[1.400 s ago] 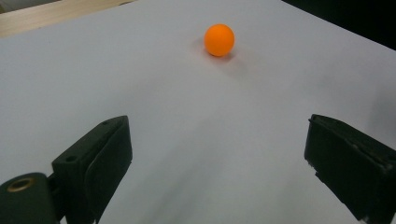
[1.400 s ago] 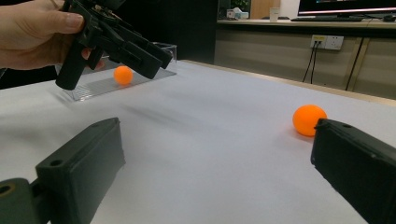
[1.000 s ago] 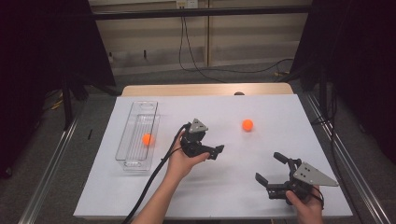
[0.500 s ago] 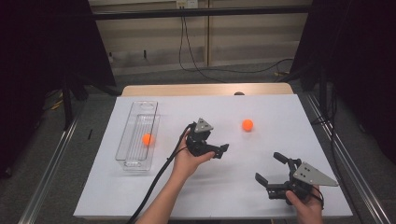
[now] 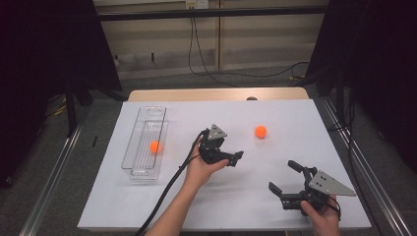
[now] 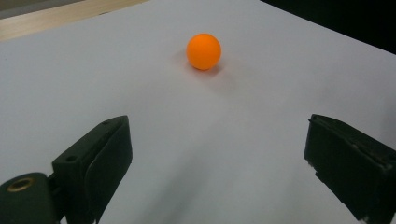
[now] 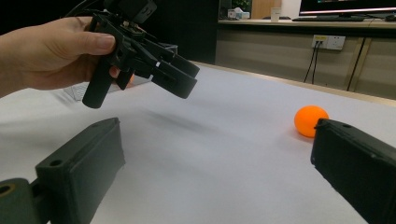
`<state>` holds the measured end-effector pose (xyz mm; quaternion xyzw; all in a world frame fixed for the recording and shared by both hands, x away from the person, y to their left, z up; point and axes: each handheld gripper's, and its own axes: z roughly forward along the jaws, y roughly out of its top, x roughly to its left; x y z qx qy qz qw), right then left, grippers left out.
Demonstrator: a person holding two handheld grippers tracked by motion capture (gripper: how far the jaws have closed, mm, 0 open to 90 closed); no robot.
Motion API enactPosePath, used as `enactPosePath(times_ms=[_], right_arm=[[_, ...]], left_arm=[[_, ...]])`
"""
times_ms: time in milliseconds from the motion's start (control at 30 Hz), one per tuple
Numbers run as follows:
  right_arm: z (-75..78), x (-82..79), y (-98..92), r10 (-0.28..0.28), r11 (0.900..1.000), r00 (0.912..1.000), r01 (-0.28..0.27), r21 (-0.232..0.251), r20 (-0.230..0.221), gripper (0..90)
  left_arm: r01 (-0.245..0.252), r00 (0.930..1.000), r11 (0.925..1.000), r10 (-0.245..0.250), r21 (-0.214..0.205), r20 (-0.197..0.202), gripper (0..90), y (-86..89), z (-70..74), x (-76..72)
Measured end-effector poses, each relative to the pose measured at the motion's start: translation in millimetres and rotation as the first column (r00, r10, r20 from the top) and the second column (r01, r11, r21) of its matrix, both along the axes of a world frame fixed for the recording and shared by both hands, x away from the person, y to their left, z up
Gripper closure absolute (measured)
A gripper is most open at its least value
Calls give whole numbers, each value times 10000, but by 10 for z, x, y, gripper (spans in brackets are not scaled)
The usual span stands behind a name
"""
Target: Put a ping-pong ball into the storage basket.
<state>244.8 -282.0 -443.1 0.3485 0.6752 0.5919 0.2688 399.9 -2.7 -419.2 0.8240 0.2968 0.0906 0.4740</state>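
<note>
- The left tool (image 5: 230, 158), open wide and empty, points toward the orange ball (image 5: 260, 131), which lies up and right of it on the white worktop (image 5: 295, 118).
- The right tool (image 5: 285, 178), lower right, is also open, empty and farther away.

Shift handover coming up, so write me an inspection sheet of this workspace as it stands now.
Surface: white table top, wooden strip along its far edge, no marks seen.
Job's things: loose orange ball on the bare sheet, ahead of the left tool; second orange ball inside the clear tray at the table's left.
Clutter: nothing seen.
Grippers: left tool held above the sheet, jaws open and empty, aimed at the loose ball; right tool low at the near right, jaws open and empty.
Cables: black cable trails from the left tool toward the near edge; more cables on the floor behind.
Surroundings: dark curtains both sides, metal rails along the floor.
</note>
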Motion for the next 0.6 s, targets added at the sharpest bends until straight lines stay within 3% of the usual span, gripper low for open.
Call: enactPosePath(times_ms=[600], right_arm=[[1, 2, 3, 33, 10000, 10000, -33, -23, 30, 21]], left_arm=[[-79, 9997, 10000, 80, -51, 222, 78, -120, -77, 45]])
